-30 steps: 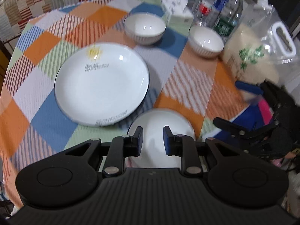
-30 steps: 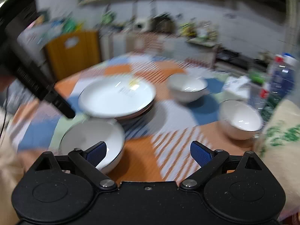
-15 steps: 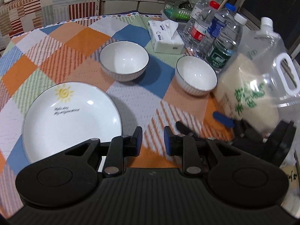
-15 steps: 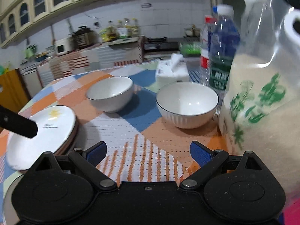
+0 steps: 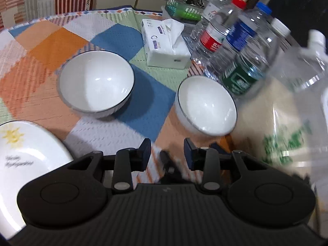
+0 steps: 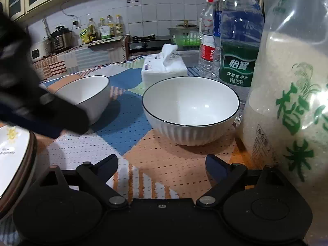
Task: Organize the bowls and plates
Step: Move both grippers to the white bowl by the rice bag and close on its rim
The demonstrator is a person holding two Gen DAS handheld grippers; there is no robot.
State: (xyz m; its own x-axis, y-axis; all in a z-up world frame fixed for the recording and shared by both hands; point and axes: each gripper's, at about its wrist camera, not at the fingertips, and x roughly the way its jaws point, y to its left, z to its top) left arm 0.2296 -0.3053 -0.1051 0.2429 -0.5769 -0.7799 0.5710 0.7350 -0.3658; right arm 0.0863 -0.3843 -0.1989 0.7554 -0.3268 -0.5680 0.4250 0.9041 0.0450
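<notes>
Two white bowls with dark rims stand on the checked tablecloth: a left bowl (image 5: pixel 96 84) (image 6: pixel 86 95) and a right bowl (image 5: pixel 206 105) (image 6: pixel 190 109). A white plate with a sun print (image 5: pixel 24 157) (image 6: pixel 10 149) lies at the lower left. My left gripper (image 5: pixel 167 153) hovers above the cloth before both bowls, jaws a narrow gap apart, empty. My right gripper (image 6: pixel 162 166) is wide open and empty, low over the table, facing the right bowl. The left gripper also shows blurred in the right wrist view (image 6: pixel 41 106).
A tissue box (image 5: pixel 166 43) (image 6: pixel 164 69) stands behind the bowls. Three water bottles (image 5: pixel 231 47) (image 6: pixel 237 47) and a big bag of rice (image 5: pixel 287 123) (image 6: pixel 287 106) crowd the right side, close to the right bowl. Kitchen counters lie beyond the table.
Both grippers have moved forward toward the two bowls. The plate has slid to the lower left of both views. The right bowl is much nearer the right gripper.
</notes>
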